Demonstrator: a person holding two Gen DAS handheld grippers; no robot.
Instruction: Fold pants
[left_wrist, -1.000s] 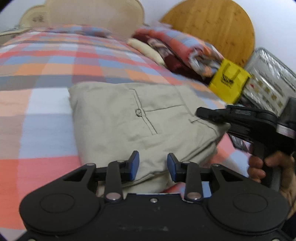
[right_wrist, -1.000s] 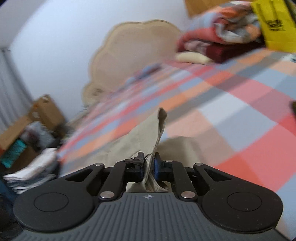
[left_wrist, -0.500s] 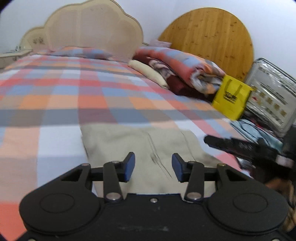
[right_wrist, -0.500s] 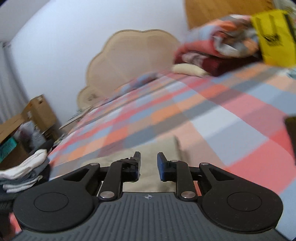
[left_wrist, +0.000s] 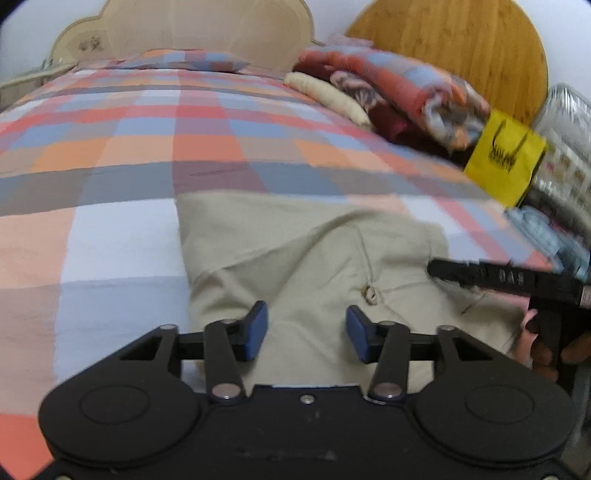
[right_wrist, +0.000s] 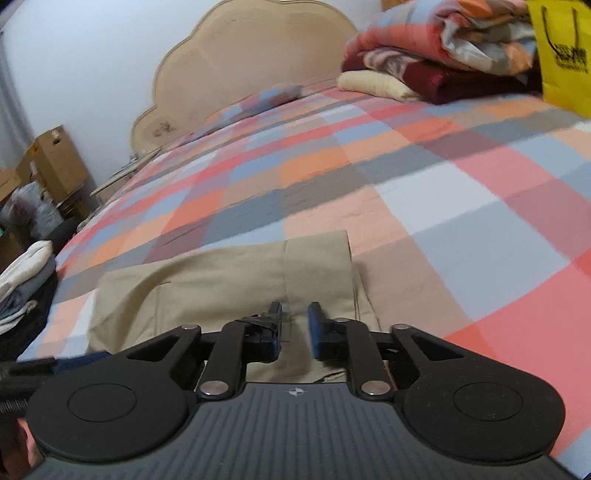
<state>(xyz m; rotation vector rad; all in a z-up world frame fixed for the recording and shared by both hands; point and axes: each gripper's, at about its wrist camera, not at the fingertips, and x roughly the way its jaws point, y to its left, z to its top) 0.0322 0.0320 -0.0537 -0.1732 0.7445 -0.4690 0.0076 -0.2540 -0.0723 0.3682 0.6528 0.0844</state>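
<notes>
- Folded khaki pants (left_wrist: 306, 258) lie on a checked bedspread (left_wrist: 147, 147).
- The left gripper (left_wrist: 304, 328) hovers above them, blue pads apart, nothing between.
- The right gripper (left_wrist: 439, 266) reaches in from the side.
- A yellow bag (left_wrist: 504, 158) stands beside piled blankets (left_wrist: 399, 88).

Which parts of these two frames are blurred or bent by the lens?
Left wrist view: the yellow bag and blanket pile smear at the right edge, and the right claw is streaked. Right wrist view: the checked bedspread is soft, and the headboard bows with the fisheye. The pants stay fairly sharp.
</notes>
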